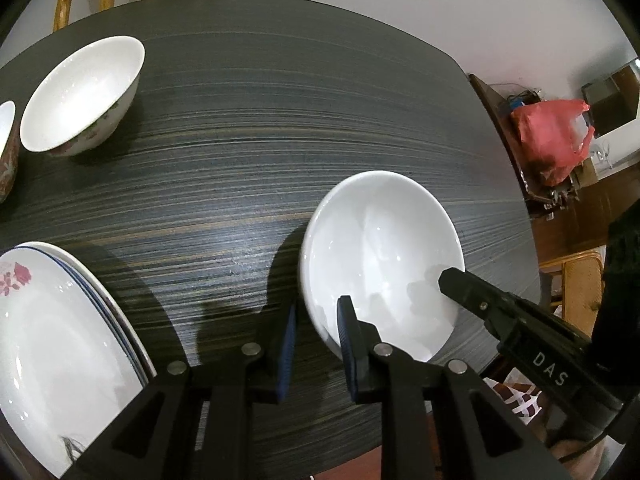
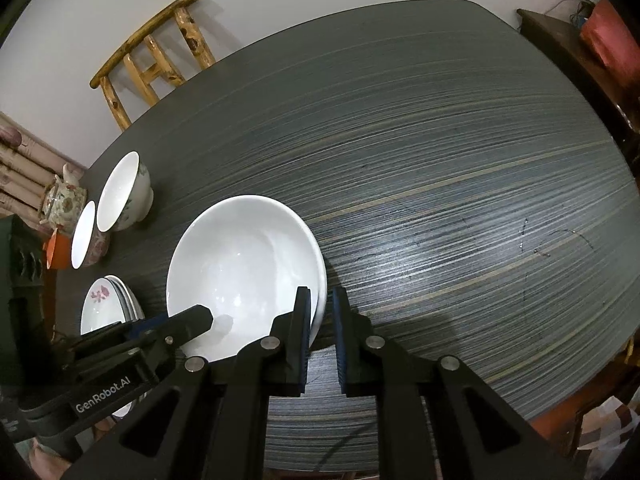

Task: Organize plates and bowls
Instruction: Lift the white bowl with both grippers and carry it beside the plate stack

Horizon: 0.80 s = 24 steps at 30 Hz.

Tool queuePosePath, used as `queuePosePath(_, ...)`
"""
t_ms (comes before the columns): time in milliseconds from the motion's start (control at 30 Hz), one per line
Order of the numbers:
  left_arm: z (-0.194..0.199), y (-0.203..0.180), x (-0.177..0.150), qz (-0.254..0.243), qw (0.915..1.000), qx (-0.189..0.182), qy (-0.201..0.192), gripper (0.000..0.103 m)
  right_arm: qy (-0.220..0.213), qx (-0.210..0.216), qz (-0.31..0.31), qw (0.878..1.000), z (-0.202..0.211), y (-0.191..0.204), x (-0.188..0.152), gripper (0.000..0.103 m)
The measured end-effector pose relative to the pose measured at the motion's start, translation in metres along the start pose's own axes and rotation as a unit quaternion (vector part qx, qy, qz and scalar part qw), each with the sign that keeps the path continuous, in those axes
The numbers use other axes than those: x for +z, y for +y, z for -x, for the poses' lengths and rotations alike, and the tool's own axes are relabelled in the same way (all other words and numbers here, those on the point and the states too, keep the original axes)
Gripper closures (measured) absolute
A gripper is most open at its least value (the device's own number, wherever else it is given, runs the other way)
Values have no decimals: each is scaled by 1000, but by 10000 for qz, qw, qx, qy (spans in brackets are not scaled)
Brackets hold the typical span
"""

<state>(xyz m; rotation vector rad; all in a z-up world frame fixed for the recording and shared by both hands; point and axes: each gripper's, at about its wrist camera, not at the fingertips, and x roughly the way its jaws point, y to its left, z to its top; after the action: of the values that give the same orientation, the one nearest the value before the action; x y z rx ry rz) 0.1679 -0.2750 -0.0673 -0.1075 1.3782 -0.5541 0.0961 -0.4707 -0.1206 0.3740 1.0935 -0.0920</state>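
A plain white bowl stands near the front edge of the dark striped table. My left gripper straddles its left rim, one finger inside and one outside, with a wide gap. My right gripper straddles its right rim with a narrow gap; the rim sits between the pads. A stack of plates, the top one with a red flower, lies at the front left. A flowered bowl and a smaller bowl stand further back on the left.
A wooden chair stands behind the table against the wall. A red plastic bag sits on a dark side cabinet to the right. A teapot sits off the table's left side.
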Motion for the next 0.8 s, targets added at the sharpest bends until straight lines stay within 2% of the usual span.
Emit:
queuePosePath(233, 13, 6, -5, -53, 9999, -74, -114, 81, 53, -19, -15, 10000, -1, -1, -3, 91)
queuePosePath(400, 23, 15, -7, 14, 9997, -157, -177, 76, 29, -165, 76, 9998, -3, 4, -4, 91)
queuePosePath(800, 40, 30, -9, 136, 9995, -99, -259, 76, 0, -366, 111, 9993, -3, 9, -4, 90)
